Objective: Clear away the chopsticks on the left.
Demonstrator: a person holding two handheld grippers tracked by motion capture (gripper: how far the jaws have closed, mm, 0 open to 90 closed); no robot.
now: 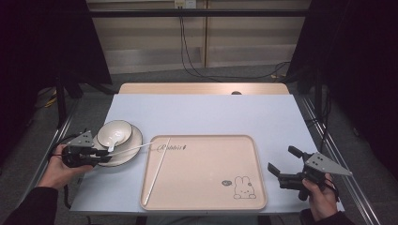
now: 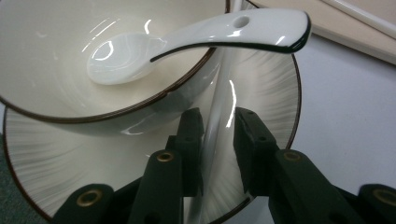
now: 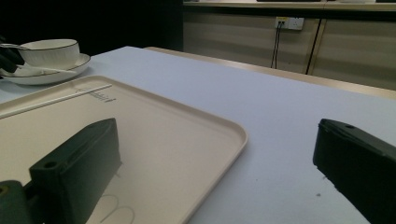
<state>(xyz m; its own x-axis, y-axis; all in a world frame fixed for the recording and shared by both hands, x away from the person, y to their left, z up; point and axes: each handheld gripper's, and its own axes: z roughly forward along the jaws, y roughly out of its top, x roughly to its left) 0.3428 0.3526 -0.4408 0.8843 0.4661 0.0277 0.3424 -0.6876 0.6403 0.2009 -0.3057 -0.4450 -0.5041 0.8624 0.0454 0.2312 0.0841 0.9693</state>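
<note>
- A white chopstick point(image 2: 215, 126) lies across the plate point(image 1: 133, 140), its far end reaching onto the tray point(image 1: 202, 197).
- The left tongs point(image 2: 218, 142) straddle it at the plate's 6 o'clock rim; whether they pinch it I cannot tell.
- A bowl point(image 1: 115, 131) with a spoon point(image 2: 187, 42) sits on the plate.
- A second chopstick point(image 1: 157, 171) lies in the tray.
- The right tongs point(image 1: 279, 164), spread wide, hover at the tray's 3 o'clock over the surface point(image 1: 206, 115).

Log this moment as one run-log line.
left claw: around chopstick on plate | right claw: open, empty | spoon: in bowl | tray: one chopstick
</note>
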